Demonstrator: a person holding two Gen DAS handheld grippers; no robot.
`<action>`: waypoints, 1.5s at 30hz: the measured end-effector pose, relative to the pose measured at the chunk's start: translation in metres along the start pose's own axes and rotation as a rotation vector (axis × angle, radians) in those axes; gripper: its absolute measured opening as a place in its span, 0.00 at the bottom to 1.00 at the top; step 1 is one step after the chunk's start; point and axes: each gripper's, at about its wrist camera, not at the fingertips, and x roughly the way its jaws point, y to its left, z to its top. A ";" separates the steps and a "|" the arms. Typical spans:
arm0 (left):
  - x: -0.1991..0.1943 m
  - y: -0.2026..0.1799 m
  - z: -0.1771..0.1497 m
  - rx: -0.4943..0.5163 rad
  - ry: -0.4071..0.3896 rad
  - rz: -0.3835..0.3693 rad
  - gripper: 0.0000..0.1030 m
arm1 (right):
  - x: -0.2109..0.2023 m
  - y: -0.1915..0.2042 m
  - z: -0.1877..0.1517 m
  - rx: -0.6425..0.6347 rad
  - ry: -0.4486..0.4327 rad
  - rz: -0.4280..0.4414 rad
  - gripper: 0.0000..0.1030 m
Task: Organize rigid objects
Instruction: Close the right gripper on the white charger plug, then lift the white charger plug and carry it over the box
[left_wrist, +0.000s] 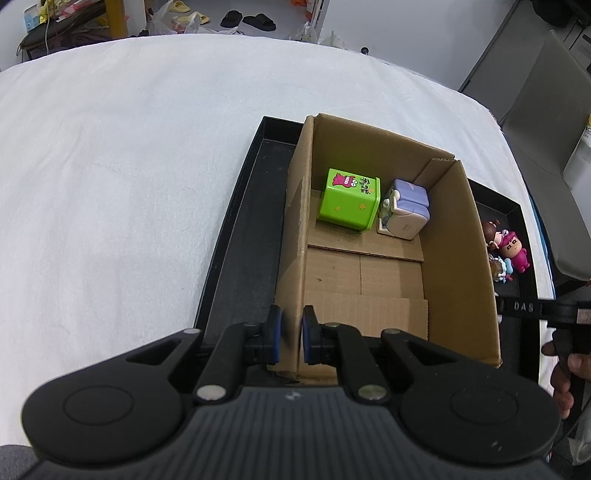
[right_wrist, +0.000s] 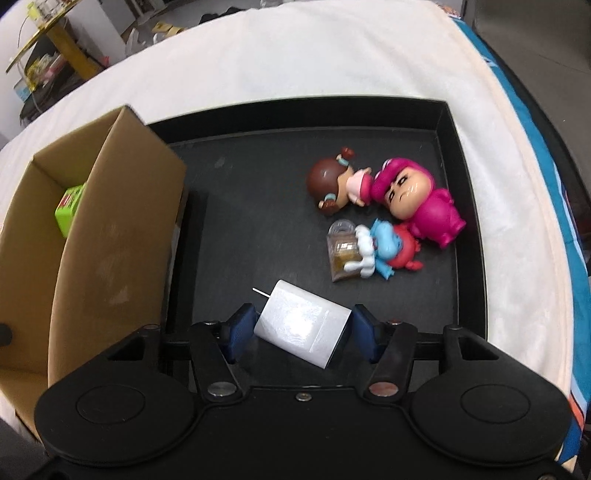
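An open cardboard box (left_wrist: 458, 258) stands in a black tray (left_wrist: 236, 240). Inside it sit a green cube (left_wrist: 349, 199) and a lilac-and-white toy (left_wrist: 404, 208). My left gripper (left_wrist: 291, 336) is shut on the box's near-left wall. In the right wrist view my right gripper (right_wrist: 303, 328) is shut on a white box (right_wrist: 301, 328), held tilted just above the tray floor (right_wrist: 258, 221). Beyond it lie a brown-haired doll (right_wrist: 334, 182), a pink figure (right_wrist: 417, 206) and a blue-and-red figure with a clear case (right_wrist: 369, 251). The cardboard box (right_wrist: 110, 229) is to the left.
The tray lies on a white cloth-covered table (left_wrist: 110, 166). The tray's raised rim (right_wrist: 469, 206) runs along the right. The figures also show past the box's right wall in the left wrist view (left_wrist: 508, 251). Floor clutter lies beyond the table's far edge.
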 end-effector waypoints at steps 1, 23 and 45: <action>0.000 0.000 0.000 0.000 0.000 0.000 0.10 | -0.001 0.000 0.000 -0.014 0.011 0.003 0.54; 0.001 0.003 0.000 -0.005 0.003 -0.012 0.10 | -0.025 -0.011 -0.011 -0.031 0.038 -0.004 0.70; 0.000 0.002 -0.001 -0.005 -0.001 -0.010 0.10 | 0.002 0.006 -0.027 0.066 0.001 -0.174 0.77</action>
